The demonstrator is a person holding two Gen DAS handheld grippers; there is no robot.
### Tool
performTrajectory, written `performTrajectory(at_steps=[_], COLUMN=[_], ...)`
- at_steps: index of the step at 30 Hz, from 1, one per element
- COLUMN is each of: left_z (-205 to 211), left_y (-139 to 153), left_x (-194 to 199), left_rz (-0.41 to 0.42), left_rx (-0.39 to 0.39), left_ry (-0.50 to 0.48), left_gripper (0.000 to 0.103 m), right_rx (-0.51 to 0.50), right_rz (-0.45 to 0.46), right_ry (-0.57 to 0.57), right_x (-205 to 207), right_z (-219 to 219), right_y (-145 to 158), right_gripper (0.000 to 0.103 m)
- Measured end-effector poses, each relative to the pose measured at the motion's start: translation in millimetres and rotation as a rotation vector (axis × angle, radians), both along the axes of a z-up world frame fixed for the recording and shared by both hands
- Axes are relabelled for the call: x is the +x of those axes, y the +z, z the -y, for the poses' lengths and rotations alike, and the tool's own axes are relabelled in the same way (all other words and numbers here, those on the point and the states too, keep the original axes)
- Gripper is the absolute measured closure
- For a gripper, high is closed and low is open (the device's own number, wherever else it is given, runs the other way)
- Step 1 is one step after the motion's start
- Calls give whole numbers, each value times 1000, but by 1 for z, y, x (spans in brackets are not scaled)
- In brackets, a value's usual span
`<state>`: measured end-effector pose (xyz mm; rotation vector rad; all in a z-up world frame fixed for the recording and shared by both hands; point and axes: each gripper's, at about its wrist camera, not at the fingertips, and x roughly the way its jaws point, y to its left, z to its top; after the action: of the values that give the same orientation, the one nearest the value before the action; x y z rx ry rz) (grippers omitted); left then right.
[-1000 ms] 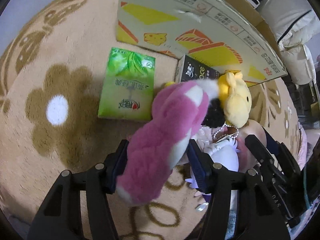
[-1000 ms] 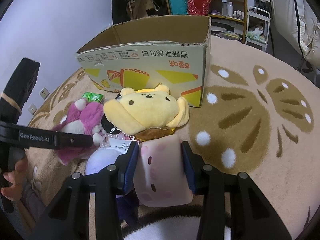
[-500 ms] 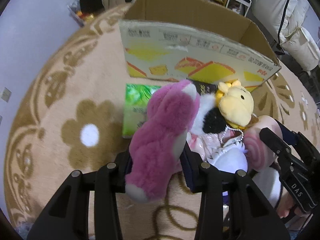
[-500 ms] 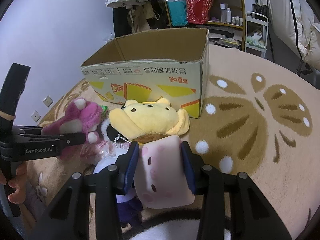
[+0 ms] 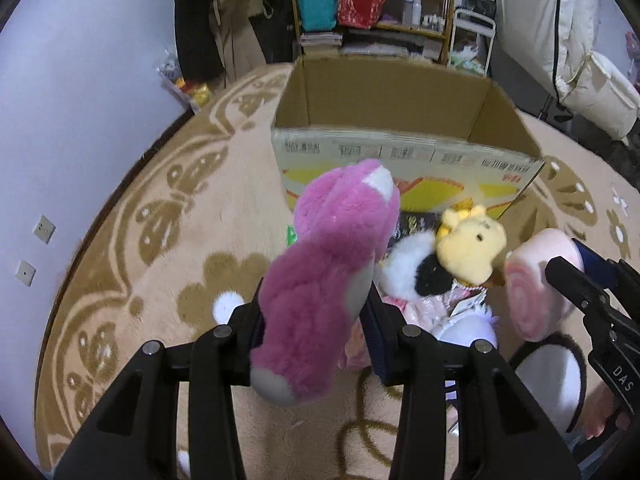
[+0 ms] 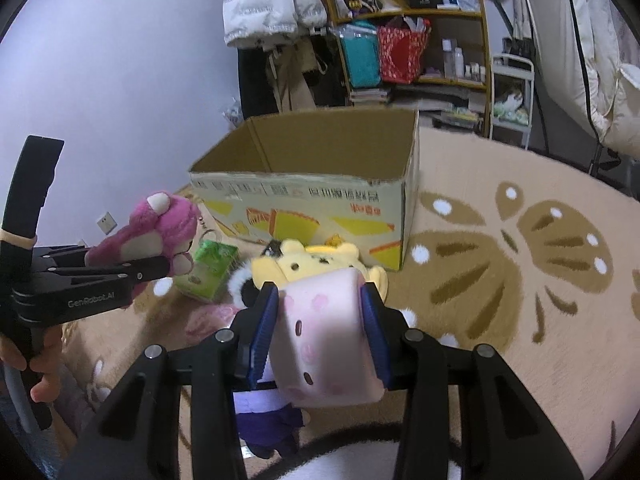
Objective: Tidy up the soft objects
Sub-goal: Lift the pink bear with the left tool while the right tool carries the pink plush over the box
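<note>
Holding a pink plush bear (image 5: 332, 280) clamped in my left gripper (image 5: 316, 320) and a pink roll cushion (image 6: 324, 328) squeezed in the right gripper (image 6: 320, 320); either could snag the cardboard box (image 6: 320, 196) near rim and slip out.

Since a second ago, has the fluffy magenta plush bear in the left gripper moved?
Yes. The magenta plush bear has risen: it now hangs above the green packet, level with the cardboard box's printed side.
</note>
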<state>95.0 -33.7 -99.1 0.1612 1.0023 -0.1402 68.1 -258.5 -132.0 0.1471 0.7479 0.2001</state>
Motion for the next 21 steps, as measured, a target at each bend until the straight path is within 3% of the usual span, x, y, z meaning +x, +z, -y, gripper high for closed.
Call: performTrajectory(at_steps=[2, 6, 9, 13, 15, 16, 17, 21], left_z=[0, 0, 1, -4, -5, -6, -6, -11], left_y=[8, 28, 35, 33, 34, 35, 36, 38], left_x=[-2, -5, -5, -2, -4, -5, -5, -6], left_rz=[27, 87, 122, 107, 112, 115, 119, 121], left_rx=[-6, -21, 5, -14, -17, -19, -22, -35], left_ry=[-5, -12, -11, 3, 6, 7, 8, 19], left_gripper=[63, 63, 63, 63, 63, 63, 63, 63], right_rx=[0, -16, -25, -47, -28, -16, 0, -12], right_rz=[24, 61, 15, -67, -106, -127, -148, -210], right_ry=[-2, 8, 13, -6, -23, -28, -29, -48], right_x=[-2, -3, 0, 4, 4, 3, 2, -6], right_z=[0, -4, -8, -6, 1, 3, 6, 8], right_y=[8, 20, 10, -6, -12, -15, -17, -21], right_gripper=[73, 77, 78, 77, 66, 51, 46, 46])
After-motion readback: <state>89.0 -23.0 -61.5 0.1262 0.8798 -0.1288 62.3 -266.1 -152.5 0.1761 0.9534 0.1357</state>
